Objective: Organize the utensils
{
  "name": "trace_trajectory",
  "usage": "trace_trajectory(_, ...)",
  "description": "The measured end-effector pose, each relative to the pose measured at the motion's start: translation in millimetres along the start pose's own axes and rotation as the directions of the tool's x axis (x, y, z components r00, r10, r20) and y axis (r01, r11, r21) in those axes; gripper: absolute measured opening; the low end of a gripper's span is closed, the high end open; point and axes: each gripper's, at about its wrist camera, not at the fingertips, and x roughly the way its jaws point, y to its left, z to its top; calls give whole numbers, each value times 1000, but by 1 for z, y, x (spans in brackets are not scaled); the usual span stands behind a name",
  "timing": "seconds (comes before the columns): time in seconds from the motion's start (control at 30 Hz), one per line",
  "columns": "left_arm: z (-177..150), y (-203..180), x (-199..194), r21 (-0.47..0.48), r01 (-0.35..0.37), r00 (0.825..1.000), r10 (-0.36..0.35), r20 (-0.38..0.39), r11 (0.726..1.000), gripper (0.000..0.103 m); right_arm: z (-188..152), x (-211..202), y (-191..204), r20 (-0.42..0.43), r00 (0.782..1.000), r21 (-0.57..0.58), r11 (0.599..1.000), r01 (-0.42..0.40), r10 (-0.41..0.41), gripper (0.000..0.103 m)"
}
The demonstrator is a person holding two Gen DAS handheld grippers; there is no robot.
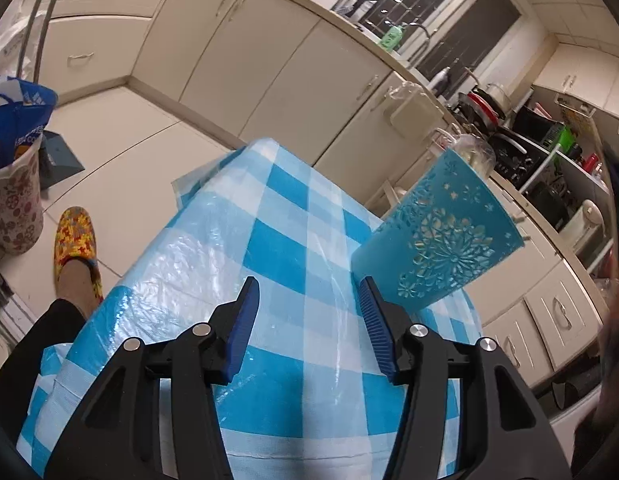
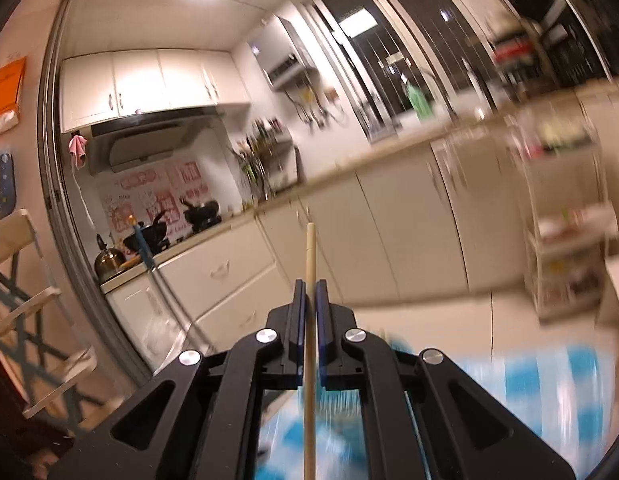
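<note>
In the left wrist view a teal cut-out utensil holder [image 1: 437,236] stands on the blue-and-white checked tablecloth [image 1: 293,208], just past the right finger. My left gripper [image 1: 309,292] is open over the cloth with nothing between its blue pads. In the right wrist view my right gripper [image 2: 309,286] is shut on a pale wooden chopstick [image 2: 310,252]. The stick stands upright, its tip above the fingertips and its lower end running down past the frame. That gripper is raised and faces the kitchen counter; the picture is blurred by motion.
Cream cabinets [image 1: 269,64] and a cluttered counter [image 1: 505,120] lie beyond the table. A person's leg and patterned slipper [image 1: 75,240] stand left of the table beside a floral bin [image 1: 13,208]. A folding chair [image 2: 25,304] shows at the left of the right wrist view.
</note>
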Motion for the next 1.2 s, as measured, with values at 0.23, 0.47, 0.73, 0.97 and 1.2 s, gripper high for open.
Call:
trace_trajectory(0.23,2,6,-1,-41,24,1000,-24,3,999,49,-14,99,-18,-73,992,-25,995,99,-101,6)
trace_trajectory(0.47,2,8,1,-53,39,999,-39,3,998,49,-46,103,-34,-151,980,-38,991,126,-130,6)
trace_trajectory(0.73,2,5,1,-44,-5,1000,5,-4,999,54,-60,35,-36,-165,977,21,990,141,-135,23)
trace_trajectory(0.97,0,-30,-27,75,-125,991,127,-29,989,69,-112,-76,2,-260,934,19,966,257,-244,75)
trace_trajectory(1.2,-11,-115,-121,237,-198,980,197,29,951,95,-146,-155,55,-349,856,-14,916,401,-380,96)
